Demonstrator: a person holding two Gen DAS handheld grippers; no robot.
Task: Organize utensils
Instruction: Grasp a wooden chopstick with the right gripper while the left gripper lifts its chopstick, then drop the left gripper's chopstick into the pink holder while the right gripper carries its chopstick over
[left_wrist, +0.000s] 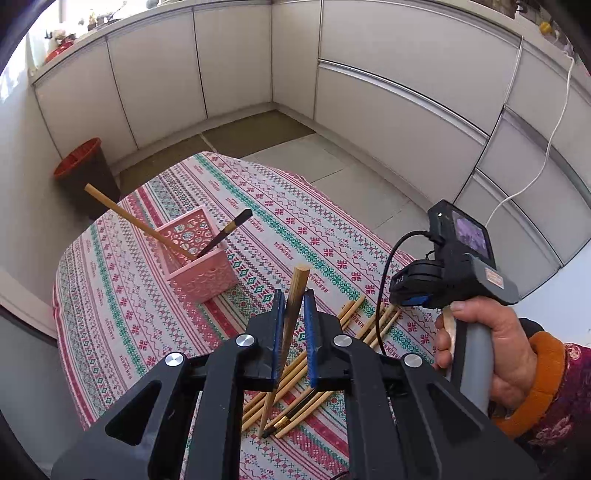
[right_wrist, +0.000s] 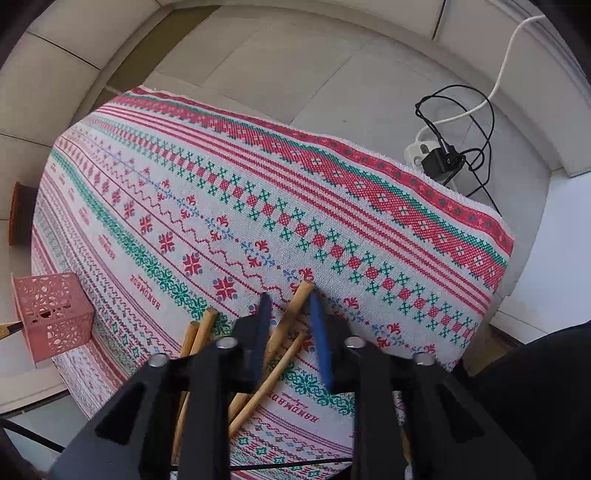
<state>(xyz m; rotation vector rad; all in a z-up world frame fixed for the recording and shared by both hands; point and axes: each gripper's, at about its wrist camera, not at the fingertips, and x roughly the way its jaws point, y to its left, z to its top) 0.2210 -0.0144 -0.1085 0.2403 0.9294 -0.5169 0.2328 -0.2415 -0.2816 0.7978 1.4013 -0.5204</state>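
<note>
The left tool pinches 1 bamboo chopstick clear above the pile; the right tool grips another chopstick on the tabletop.

Our left gripper clamped shut on single chopstick, lifted, pointing steeply down. Our right gripper nearly vertical, jaws closed around another chopstick; right hand, at 3 o'clock, wraps handle.

patterned tablecloth, pink basket, chopsticks
</note>
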